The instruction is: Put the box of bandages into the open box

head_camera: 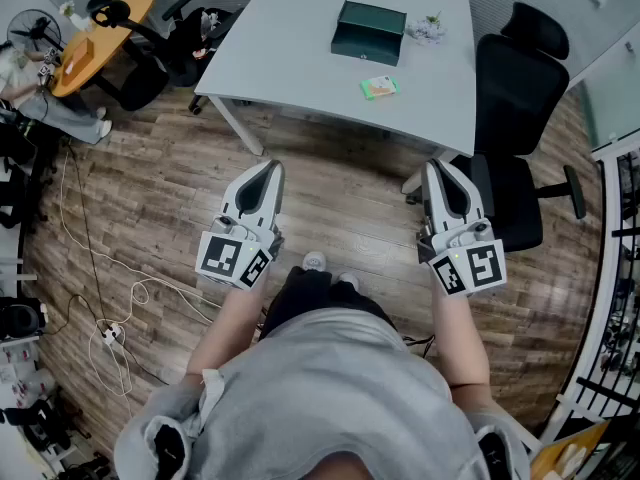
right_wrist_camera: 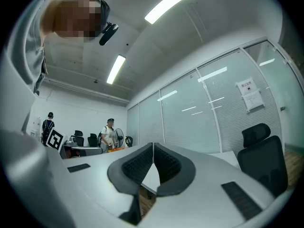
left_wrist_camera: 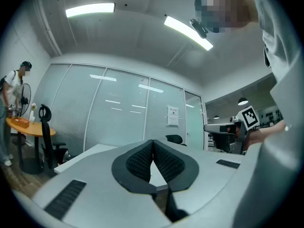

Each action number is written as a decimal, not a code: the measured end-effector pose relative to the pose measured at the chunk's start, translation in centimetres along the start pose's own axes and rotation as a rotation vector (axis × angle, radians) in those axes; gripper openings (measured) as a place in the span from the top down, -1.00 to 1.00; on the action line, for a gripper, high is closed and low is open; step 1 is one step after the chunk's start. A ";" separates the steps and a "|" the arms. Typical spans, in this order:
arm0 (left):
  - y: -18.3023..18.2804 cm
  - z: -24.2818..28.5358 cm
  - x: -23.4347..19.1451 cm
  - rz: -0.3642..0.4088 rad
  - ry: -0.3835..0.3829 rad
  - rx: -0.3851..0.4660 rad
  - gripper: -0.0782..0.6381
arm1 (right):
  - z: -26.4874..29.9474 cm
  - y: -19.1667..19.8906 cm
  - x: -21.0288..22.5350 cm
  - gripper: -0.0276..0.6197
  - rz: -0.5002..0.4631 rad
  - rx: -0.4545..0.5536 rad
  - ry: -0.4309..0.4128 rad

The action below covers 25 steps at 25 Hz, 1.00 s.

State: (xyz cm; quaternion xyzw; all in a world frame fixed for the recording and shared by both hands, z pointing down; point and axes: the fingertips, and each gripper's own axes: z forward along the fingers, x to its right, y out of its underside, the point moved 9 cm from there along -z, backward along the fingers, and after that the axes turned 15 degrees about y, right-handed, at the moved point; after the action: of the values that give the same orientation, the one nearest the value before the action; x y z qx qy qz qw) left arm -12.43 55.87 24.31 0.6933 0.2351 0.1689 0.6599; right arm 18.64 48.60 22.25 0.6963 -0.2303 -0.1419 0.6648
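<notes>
Lying well ahead of both jaws, bandage box [head_camera: 379,87] has long axis crosswise; open box [head_camera: 369,32] just beyond. Left gripper [head_camera: 270,168], right gripper [head_camera: 437,168]: jaws together, empty.

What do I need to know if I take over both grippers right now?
Left gripper: jaws together, empty, held over the floor short of the table.
Right gripper: jaws together, empty, also short of the table.
Box of bandages: lies on the white table, toward its near edge, with no gripper near it.
Dark green box: on the table just behind the bandages, apart from them.
Done: nothing yet.
Left: step up to the table, open a gripper, pick up the bandages and put them into the dark green box.
</notes>
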 end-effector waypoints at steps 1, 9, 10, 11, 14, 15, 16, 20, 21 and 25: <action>0.1 -0.1 0.4 -0.002 -0.003 0.004 0.73 | -0.4 -0.1 0.1 0.76 0.000 0.005 -0.001; 0.5 0.2 4.1 0.011 -0.009 0.000 0.73 | -2.9 -0.7 1.3 0.76 0.014 0.025 -0.036; 0.5 0.3 4.5 0.013 -0.008 -0.001 0.73 | -3.1 -0.7 1.5 0.76 0.014 0.030 -0.038; 0.6 0.4 4.8 0.015 -0.008 -0.002 0.73 | -3.3 -0.7 1.7 0.76 0.015 0.033 -0.039; 0.6 0.4 5.4 0.022 -0.004 -0.007 0.73 | -3.7 -0.7 1.8 0.76 0.018 0.033 -0.052; 0.6 0.5 5.5 0.024 -0.003 -0.008 0.73 | -3.8 -0.7 1.8 0.76 0.024 0.031 -0.063; 0.5 0.7 5.6 0.025 -0.001 -0.010 0.73 | -3.7 -0.8 1.8 0.76 0.033 0.029 -0.076; 0.8 1.8 5.6 0.024 0.006 -0.019 0.73 | -2.9 -0.7 1.9 0.76 0.050 0.027 -0.106; 0.9 2.0 5.5 0.022 0.008 -0.022 0.73 | -2.5 -0.5 2.0 0.76 0.048 0.023 -0.107; 1.5 2.9 3.9 0.018 0.007 -0.029 0.73 | -0.9 0.2 2.2 0.76 0.052 0.012 -0.108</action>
State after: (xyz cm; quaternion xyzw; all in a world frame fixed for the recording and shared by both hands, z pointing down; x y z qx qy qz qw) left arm -7.39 55.55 25.31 0.6853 0.2284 0.1807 0.6675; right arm 20.97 48.28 22.77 0.6854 -0.2844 -0.1606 0.6509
